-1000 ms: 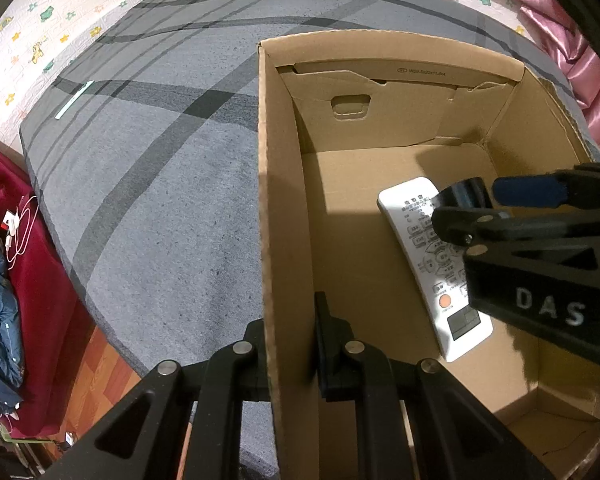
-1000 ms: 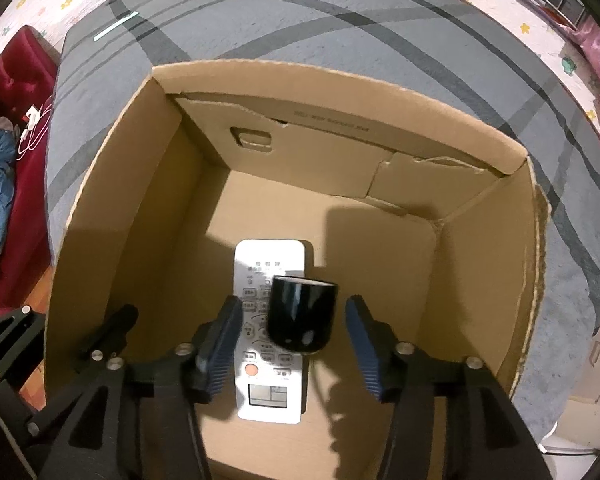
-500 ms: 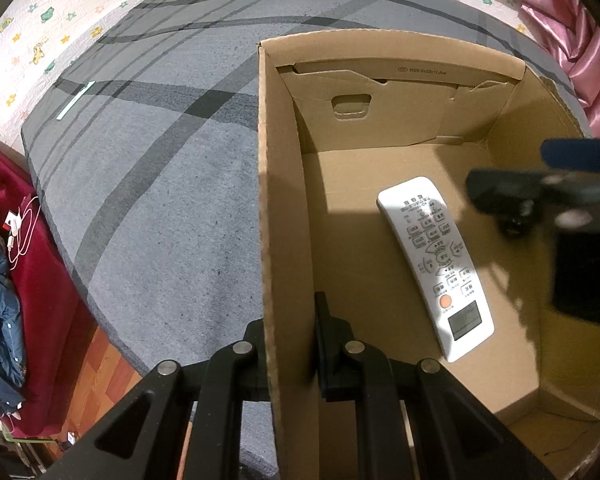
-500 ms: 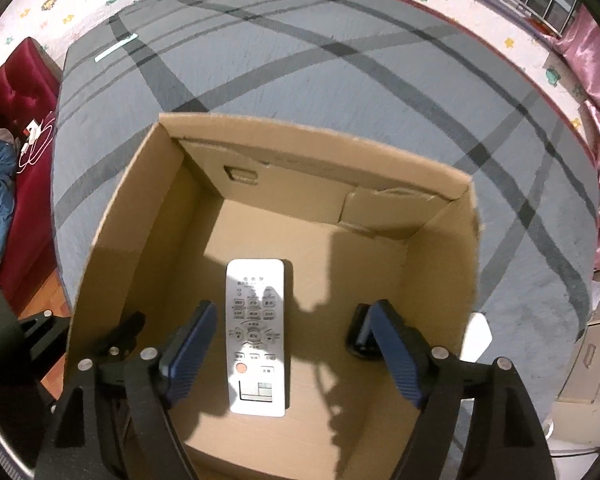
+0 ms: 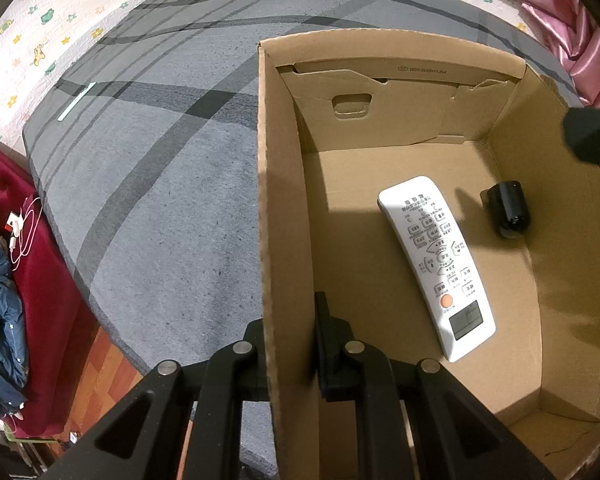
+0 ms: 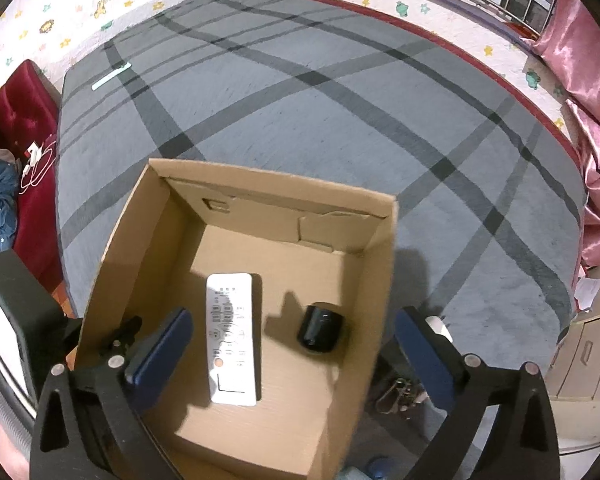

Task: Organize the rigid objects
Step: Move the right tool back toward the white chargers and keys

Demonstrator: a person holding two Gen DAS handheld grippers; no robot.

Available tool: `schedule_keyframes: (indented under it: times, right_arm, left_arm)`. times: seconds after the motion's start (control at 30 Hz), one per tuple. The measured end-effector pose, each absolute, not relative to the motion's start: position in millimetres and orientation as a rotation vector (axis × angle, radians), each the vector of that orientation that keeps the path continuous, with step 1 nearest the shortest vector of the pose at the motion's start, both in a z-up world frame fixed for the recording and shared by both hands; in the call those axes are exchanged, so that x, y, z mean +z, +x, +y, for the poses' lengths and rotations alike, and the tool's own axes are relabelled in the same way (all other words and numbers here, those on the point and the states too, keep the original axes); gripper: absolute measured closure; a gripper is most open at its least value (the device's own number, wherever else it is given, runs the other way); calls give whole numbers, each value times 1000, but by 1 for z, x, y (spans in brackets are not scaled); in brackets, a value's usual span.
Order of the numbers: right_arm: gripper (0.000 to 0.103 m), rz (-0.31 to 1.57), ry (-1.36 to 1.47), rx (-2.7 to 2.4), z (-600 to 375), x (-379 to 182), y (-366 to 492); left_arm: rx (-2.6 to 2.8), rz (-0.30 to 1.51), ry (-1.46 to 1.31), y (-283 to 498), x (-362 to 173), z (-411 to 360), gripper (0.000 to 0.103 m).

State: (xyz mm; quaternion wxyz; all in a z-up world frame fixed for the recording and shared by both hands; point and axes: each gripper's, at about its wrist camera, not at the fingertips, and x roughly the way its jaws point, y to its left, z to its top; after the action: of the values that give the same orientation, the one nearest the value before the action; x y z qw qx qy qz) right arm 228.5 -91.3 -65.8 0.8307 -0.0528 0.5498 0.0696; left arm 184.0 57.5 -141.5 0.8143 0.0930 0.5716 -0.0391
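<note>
An open cardboard box (image 5: 388,46) stands on the carpet. My left gripper (image 5: 290,344) is shut on its left wall, one finger outside and one inside. On the box floor lies a white remote (image 5: 436,264), buttons up, and to its right a small black cup (image 5: 508,208) on its side. In the right wrist view my right gripper (image 6: 292,356) hangs above the box (image 6: 272,184) with its jaws opening wide. The remote (image 6: 232,336) and the cup (image 6: 320,330) lie well below the blue pads (image 6: 160,352), and nothing is held.
A grey carpet (image 6: 340,100) with dark stripes surrounds the box. A red seat (image 5: 40,280) with a blue garment (image 5: 0,332) and a white cable (image 5: 22,232) is at the left. Pink curtains (image 6: 580,80) hang at the right. Small items (image 6: 400,396) lie right of the box.
The right gripper let go of the black cup, which now lies on the box floor right of the remote. That gripper opened wide and rose. The left gripper kept still on the wall.
</note>
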Motion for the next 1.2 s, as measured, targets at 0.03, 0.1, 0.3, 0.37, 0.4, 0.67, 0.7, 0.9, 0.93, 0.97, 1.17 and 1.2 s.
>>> schedule_keyframes:
  times: [0.03,0.1,0.3,0.37,0.4,0.67,0.7,0.9,0.93,0.97,1.17,1.2]
  right_arm:
    - [0,1161,-110,144,-95,-63,228]
    - [0,1153,-106,133,-105,-57,227]
    - [0,1139,-80,104,-135,-46,226]
    - [0,1146,-84,90,-142,-47,226]
    - [0,1149,-85,80,-148,-48,226]
    - [0,1159,-68,33,-181,-56,224]
    - [0,1160,-60,27,-186,-57,224]
    - [0,1173,-46,3,-206,-68,223]
    - [0,1171,-44,-2,-208,-69,222]
    - [0,1172,-41,-5,-211,-72,222]
    - [0,1202,-15,-23,-229,-94,223]
    - [0,1208,-11,-23,-232,-98,223]
  left_arm:
    - [-83,1219,199,184,-141,58,89]
    - [-83,1219,199,184,-141,57,89]
    - [-87,1219,191,184,-141,58,89]
    - [-89,1218,190,183,-141,58,89]
    - [-90,1218,190,183,-141,59,89]
    - [-90,1219,188,184,-142,59,89]
    - [-90,1218,189,183,-142,58,89]
    - [-89,1215,190,183,-143,58,89]
    - [-89,1216,191,183,-143,58,89]
    - [-89,1216,186,183,-143,58,89]
    - [-83,1214,197,182,-142,57,89]
    - [-82,1214,198,182,-142,57,89]
